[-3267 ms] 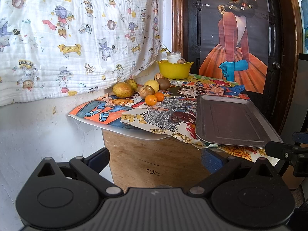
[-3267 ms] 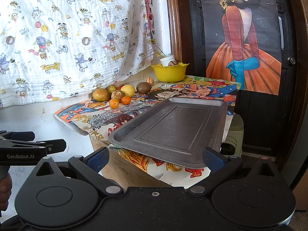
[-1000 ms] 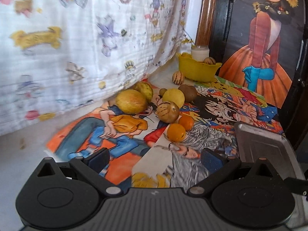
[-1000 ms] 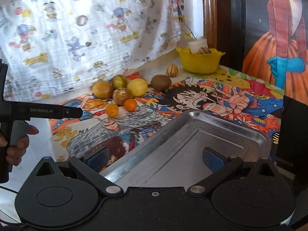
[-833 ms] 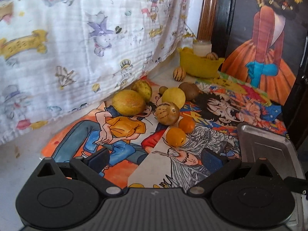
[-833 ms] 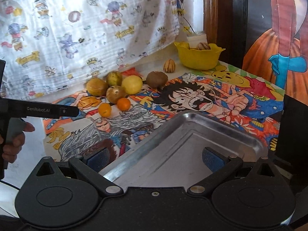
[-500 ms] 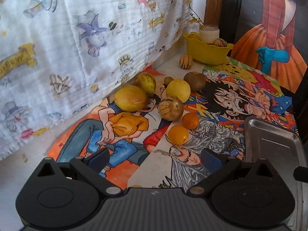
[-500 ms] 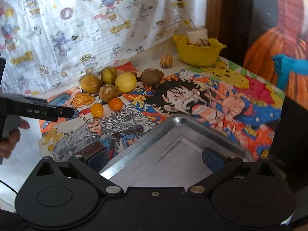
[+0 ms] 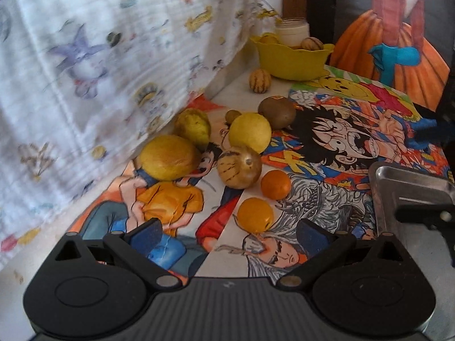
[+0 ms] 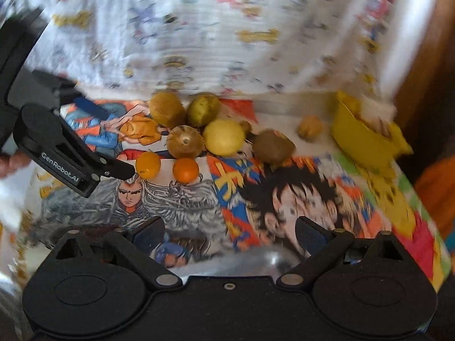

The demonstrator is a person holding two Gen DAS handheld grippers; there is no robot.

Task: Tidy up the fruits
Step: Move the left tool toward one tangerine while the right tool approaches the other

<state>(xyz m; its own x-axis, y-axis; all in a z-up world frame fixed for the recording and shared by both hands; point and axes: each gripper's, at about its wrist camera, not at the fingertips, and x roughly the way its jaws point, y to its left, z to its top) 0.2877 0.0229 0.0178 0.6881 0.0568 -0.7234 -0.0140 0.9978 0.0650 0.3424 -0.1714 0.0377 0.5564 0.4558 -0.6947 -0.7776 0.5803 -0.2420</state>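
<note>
A cluster of fruit lies on the cartoon-print cloth: two small oranges (image 9: 255, 214) (image 9: 275, 184), a striped brown melon (image 9: 239, 166), a yellow lemon (image 9: 250, 132), two yellow-green fruits (image 9: 169, 157) and a brown kiwi-like fruit (image 9: 277, 112). My left gripper (image 9: 230, 234) is open and empty, just short of the nearer orange. The metal tray (image 9: 409, 183) lies at the right. My right gripper (image 10: 229, 234) is open and empty above the tray's near edge (image 10: 241, 261), facing the fruit; the nearer orange (image 10: 148, 164) sits by the left gripper's fingertip.
A yellow bowl (image 9: 293, 59) holding fruit and a white jar stands at the back by the door frame, with a small striped fruit (image 9: 259, 77) beside it. A printed white cloth (image 9: 99, 56) hangs along the left wall.
Both grippers have moved forward over the table toward the fruit. The right view has swung left, off the tray and onto the fruit cluster. Both jaws stay open.
</note>
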